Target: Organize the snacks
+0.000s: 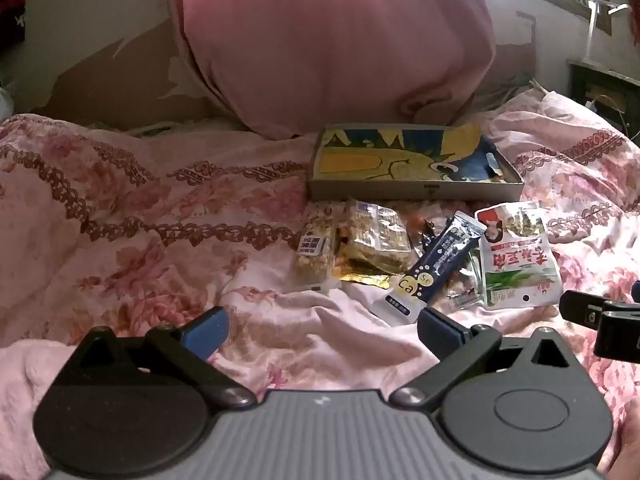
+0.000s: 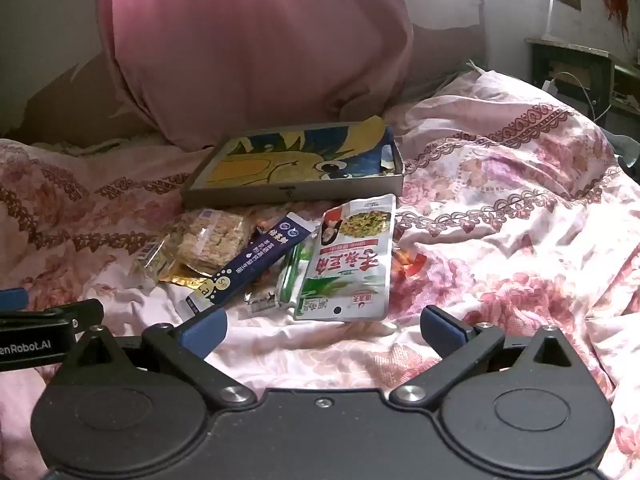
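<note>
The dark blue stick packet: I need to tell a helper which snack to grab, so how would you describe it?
Find the shallow box with the yellow-and-blue picture on the floral bedspread. The snacks lie just in front of it. The dark blue stick packet is the one long, narrow sachet, lying diagonally between the clear packs of pale crisp squares and the white-and-green pouch.

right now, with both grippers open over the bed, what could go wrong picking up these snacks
1. The snacks overlap: the navy stick lies across the cracker pack and beside the green pouch, so closing on one may drag its neighbours.
2. The quilt is soft and wrinkled, and the packets lie flat; fingers may pinch fabric along with a packet.
3. The box rests unevenly on the quilt near the pink pillow; a dropped packet could tip or shift it.
</note>
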A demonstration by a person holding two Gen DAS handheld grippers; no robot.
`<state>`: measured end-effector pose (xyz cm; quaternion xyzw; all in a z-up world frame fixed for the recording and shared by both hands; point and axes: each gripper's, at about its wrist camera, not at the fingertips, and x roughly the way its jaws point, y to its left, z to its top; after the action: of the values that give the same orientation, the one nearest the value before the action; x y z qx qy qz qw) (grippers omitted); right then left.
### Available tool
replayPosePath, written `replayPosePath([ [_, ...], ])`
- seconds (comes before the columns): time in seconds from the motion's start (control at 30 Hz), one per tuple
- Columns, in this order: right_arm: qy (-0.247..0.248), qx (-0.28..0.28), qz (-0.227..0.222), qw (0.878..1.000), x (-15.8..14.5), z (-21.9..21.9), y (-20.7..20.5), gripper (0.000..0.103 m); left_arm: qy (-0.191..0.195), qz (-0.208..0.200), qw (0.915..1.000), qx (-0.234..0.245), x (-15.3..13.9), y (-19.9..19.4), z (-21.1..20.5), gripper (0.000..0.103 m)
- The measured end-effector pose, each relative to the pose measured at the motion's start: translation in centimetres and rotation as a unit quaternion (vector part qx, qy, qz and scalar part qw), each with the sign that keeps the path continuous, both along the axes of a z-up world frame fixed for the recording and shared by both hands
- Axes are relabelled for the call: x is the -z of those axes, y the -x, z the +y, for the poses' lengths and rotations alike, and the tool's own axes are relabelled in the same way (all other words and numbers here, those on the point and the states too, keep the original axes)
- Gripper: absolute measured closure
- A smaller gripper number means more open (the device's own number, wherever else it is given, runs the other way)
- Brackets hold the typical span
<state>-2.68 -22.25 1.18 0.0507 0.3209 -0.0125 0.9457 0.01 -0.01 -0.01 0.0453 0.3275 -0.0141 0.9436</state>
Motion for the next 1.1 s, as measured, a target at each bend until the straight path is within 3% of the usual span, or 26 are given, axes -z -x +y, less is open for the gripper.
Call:
replayPosePath([
  [1.1,-0.002,0.0,0.004,1.0,0.18,-0.06,-0.08,0.0,0.002,0.001,1.0,0.0,0.0,-0.02,0.03,0.001],
])
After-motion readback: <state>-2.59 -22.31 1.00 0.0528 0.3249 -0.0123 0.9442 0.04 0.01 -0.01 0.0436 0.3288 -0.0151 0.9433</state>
